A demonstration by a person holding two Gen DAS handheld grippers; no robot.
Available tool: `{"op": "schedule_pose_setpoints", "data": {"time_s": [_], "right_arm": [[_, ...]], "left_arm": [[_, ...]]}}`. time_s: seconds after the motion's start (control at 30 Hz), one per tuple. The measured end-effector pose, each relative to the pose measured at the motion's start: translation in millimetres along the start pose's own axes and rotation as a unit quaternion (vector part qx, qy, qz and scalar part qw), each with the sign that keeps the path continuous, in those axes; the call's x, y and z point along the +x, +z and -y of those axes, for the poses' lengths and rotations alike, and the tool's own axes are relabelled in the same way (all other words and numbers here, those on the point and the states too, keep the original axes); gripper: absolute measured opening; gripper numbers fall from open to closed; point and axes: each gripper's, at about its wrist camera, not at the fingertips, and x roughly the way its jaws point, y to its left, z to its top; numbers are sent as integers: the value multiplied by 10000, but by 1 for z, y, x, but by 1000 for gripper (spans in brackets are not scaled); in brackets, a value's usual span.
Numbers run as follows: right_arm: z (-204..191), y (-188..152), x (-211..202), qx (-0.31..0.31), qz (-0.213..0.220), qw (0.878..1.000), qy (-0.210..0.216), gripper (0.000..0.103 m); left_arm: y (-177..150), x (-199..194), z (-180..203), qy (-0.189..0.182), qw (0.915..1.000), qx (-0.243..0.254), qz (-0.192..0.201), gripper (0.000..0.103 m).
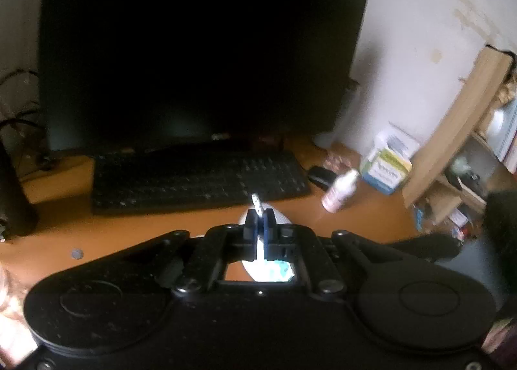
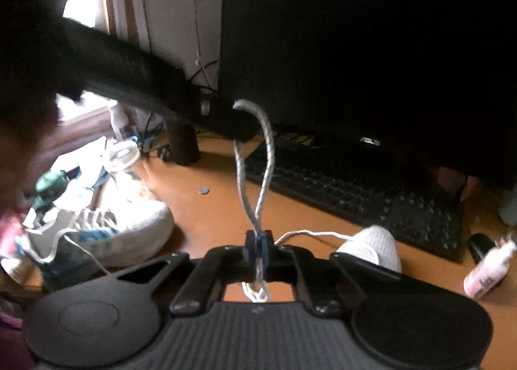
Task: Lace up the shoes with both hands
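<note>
Both jaws are pinching fully closed on the lace (image 2: 263,156): right gripper (image 2: 258,242) is clamping the loop's base, left gripper (image 1: 259,224) is holding the lace tip (image 1: 256,201). The loop is rising toward 12 o'clock; one shoe (image 2: 106,227) is sitting at 9 o'clock, another toe (image 2: 371,244) at 3. My read: keep tension steady, pull evenly, avoid letting the lace slip.

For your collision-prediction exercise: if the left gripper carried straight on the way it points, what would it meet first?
The left gripper, shut on the lace tip, points down towards the desk. Just past its fingertips lies the white shoe toe, probably the first contact. Beyond that is the black keyboard. Depth is unclear in this blurred view.
</note>
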Motion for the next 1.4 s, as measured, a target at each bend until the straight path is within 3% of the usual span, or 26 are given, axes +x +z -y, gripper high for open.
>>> {"op": "schedule_pose_setpoints", "data": {"time_s": [0.1, 0.27, 0.4, 0.63, 0.77, 0.87, 0.93, 1.1, 1.27, 1.4], "right_arm": [[23, 9, -28, 557, -12, 9984, 86, 3], [60, 2, -39, 1568, -82, 9875, -106, 3], [68, -2, -41, 1879, -111, 9813, -404, 3], [61, -6, -36, 1715, -445, 9776, -1140, 3], [57, -15, -15, 1622, -668, 9745, -1400, 5], [51, -23, 5, 1274, -950, 9725, -1704, 4], [49, -27, 12, 1069, -1039, 9721, -1812, 4], [54, -27, 11, 821, -1027, 9774, -1659, 4], [66, -30, 13, 616, -983, 9856, -1227, 4], [69, -32, 10, 348, -989, 9888, -1058, 5]], "left_arm": [[-4, 12, -5, -126, 9998, -69, -147, 23], [-12, 22, -9, -244, 9992, -23, -323, 24], [-26, 34, -9, -409, 9965, 114, -717, 24], [-77, 68, -16, -507, 9833, 562, -1656, 24], [-105, 82, -16, -521, 9759, 815, -1958, 24], [-111, 82, -19, -561, 9755, 708, -2007, 24], [-116, 79, -14, -620, 9726, 1043, -1985, 24], [-127, 81, -1, -436, 9726, 1208, -1940, 24], [-136, 89, 11, -91, 9765, 863, -1974, 24], [-142, 70, -1, 205, 9829, -292, -1804, 24]]}}
